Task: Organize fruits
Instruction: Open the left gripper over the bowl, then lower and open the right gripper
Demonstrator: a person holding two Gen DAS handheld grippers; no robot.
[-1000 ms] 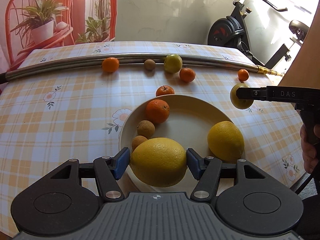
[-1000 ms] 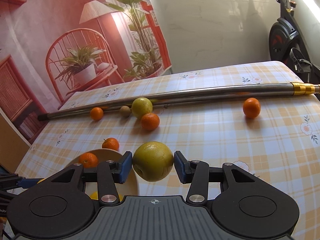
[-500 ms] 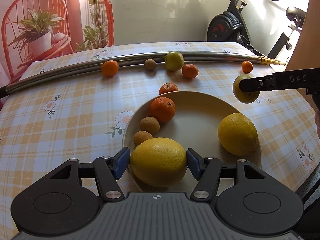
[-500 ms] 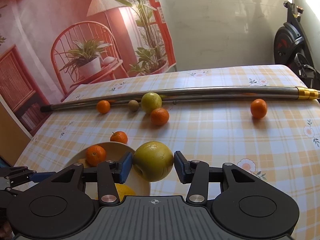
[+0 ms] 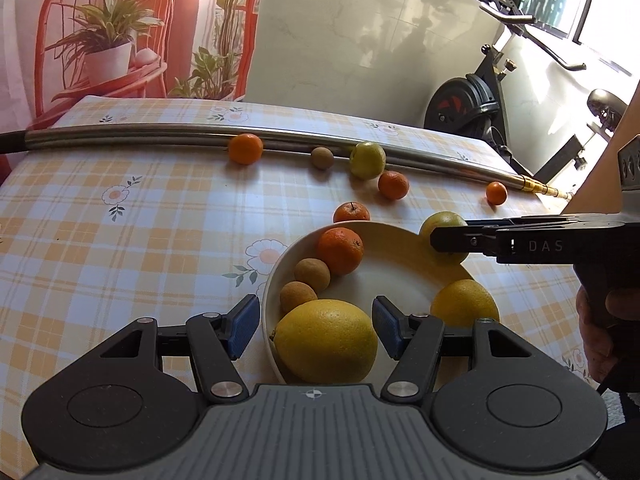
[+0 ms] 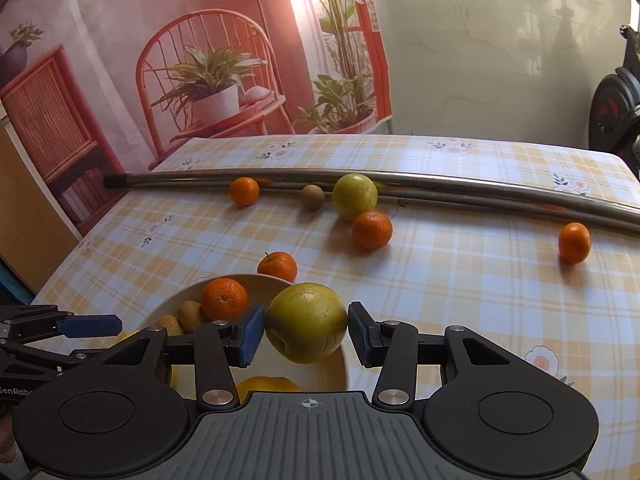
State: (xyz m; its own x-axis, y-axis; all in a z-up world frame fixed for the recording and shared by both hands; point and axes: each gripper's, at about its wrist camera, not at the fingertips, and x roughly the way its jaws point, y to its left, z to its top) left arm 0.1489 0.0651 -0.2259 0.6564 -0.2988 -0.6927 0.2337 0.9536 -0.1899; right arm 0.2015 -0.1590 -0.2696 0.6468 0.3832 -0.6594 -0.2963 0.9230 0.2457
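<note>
A cream bowl holds an orange, two small brown fruits, a yellow citrus and a large yellow citrus. My left gripper is open, its blue pads apart from the large citrus resting in the bowl. My right gripper is shut on a yellow-green fruit and holds it over the bowl's far rim; it also shows in the left wrist view.
Loose on the checked tablecloth are several oranges, a brown fruit and a green-yellow fruit. A long metal pipe lies across the back. An exercise bike stands beyond the table.
My left gripper has opened and let the large yellow citrus down into the bowl. My right gripper has carried the yellow-green fruit leftward over the bowl's rim.
</note>
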